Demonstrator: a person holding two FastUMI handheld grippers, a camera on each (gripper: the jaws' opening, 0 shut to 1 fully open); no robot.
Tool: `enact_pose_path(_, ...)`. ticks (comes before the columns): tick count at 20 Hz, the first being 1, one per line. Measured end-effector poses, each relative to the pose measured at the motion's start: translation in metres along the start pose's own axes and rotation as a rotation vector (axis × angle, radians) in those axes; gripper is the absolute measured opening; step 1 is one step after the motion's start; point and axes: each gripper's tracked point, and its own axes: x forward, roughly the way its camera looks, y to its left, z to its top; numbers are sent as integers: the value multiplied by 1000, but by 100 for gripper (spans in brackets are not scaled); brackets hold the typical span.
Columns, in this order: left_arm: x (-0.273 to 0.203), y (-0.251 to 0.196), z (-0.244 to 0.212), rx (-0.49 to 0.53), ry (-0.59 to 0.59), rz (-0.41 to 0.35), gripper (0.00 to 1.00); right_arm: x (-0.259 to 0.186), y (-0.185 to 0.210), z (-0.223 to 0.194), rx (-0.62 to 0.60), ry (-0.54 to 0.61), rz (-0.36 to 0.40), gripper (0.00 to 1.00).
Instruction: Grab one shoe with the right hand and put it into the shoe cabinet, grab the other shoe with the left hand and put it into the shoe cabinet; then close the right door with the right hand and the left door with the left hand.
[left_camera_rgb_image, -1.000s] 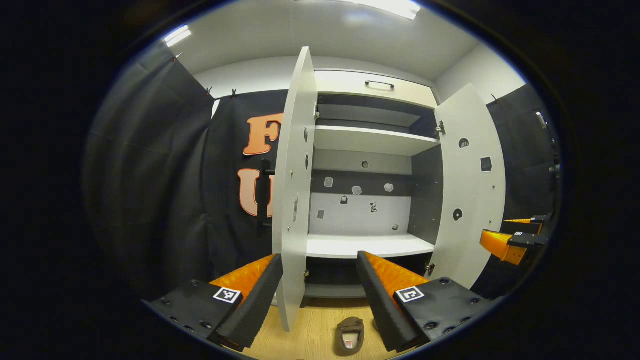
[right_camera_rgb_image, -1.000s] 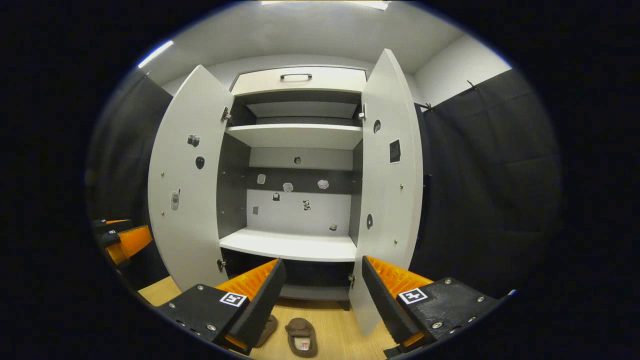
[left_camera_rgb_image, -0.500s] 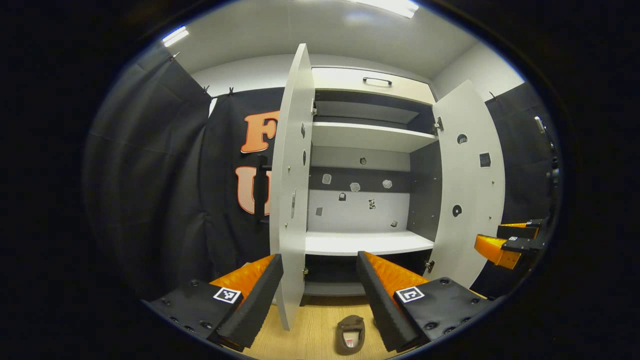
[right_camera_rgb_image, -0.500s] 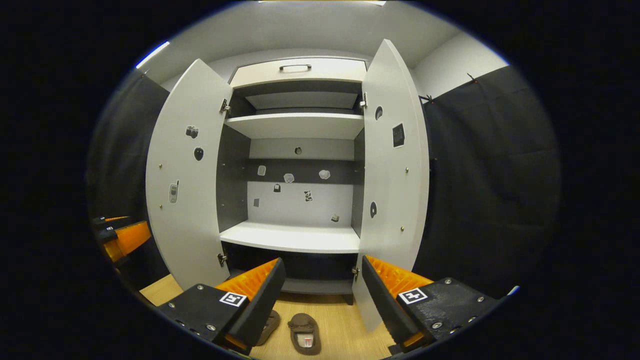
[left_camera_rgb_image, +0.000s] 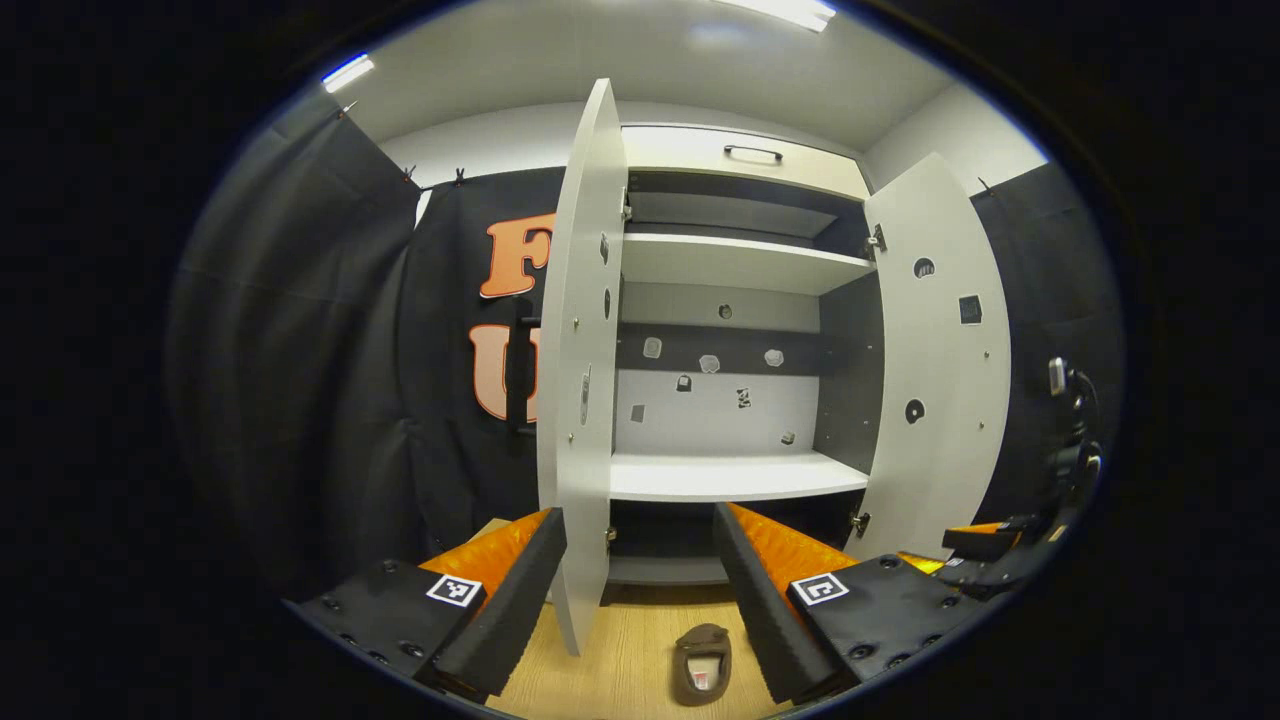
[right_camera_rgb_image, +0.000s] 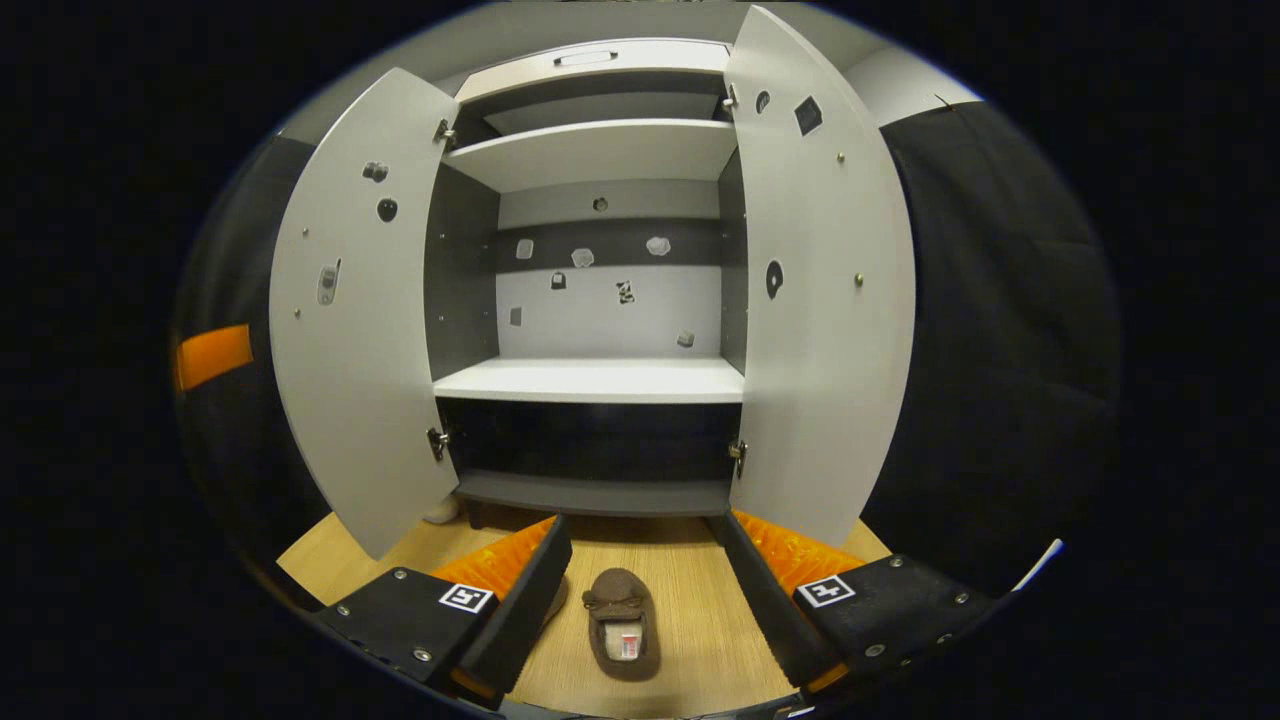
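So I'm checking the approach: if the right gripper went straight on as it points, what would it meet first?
Probably the brown shoe on the floor, lying between the open right gripper's fingers and nearer than the cabinet; depth is unclear.

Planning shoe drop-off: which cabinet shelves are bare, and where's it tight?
The white middle shelf is bare between both open doors; the upper shelf looks bare too. It is tighter on the floor: a brown shoe lies between the right hand-held gripper fingers.

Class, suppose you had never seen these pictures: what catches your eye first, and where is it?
The tall shoe cabinet stands dead ahead with both doors flung wide and its shelves bare. On the wooden floor before it lies a brown shoe, between the open fingers of the right gripper.
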Motion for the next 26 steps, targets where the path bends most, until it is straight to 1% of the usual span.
enact_pose_path(1,0,1,-2,5,4,3,94,7,0,-19,-1,30,2,95)
enact_pose_path(2,-1,2,-3,8,6,5,96,14,0,-35,-1,55,5,95)
enact_pose_path(7,-3,10,-13,30,33,30,96,53,-2,-115,-47,176,-3,95)
enact_pose_path(10,-5,13,-18,31,51,37,96,75,-10,-165,-69,261,-20,95)
enact_pose_path(11,-6,16,-20,34,57,42,94,82,-10,-180,-61,293,-20,95)
enact_pose_path(12,-6,19,-22,39,64,49,94,87,-10,-193,-50,319,-19,94)
enact_pose_path(14,-8,25,-28,51,81,65,99,98,-14,-212,-39,362,-27,91)
enact_pose_path(15,-8,28,-32,55,89,74,99,103,-16,-219,-40,375,-35,90)
enact_pose_path(16,-9,30,-35,55,98,79,97,108,-19,-225,-44,389,-39,86)
enact_pose_path(17,-10,31,-40,53,109,82,97,111,-18,-230,-39,407,-40,81)
enact_pose_path(18,-12,33,-43,52,120,83,99,114,-16,-235,-26,425,-33,72)
enact_pose_path(19,-13,36,-46,53,129,87,97,117,-14,-241,-15,445,-27,70)
enact_pose_path(20,-14,39,-48,56,134,94,96,120,-12,-247,-2,467,-23,64)
enact_pose_path(21,-17,42,-50,59,138,102,96,122,-9,-253,10,487,-18,62)
enact_pose_path(22,-17,46,-51,58,143,109,96,125,-6,-258,19,503,-11,57)
enact_pose_path(23,-20,49,-54,54,148,116,97,127,-4,-263,25,516,-14,54)
enact_pose_path(24,-21,52,-55,50,153,121,97,129,-4,-266,32,528,-20,48)
enact_pose_path(25,-22,55,-58,48,158,127,97,130,-3,-268,47,539,-28,44)
enact_pose_path(26,-23,58,-59,49,162,134,97,131,-2,-267,68,542,-41,34)
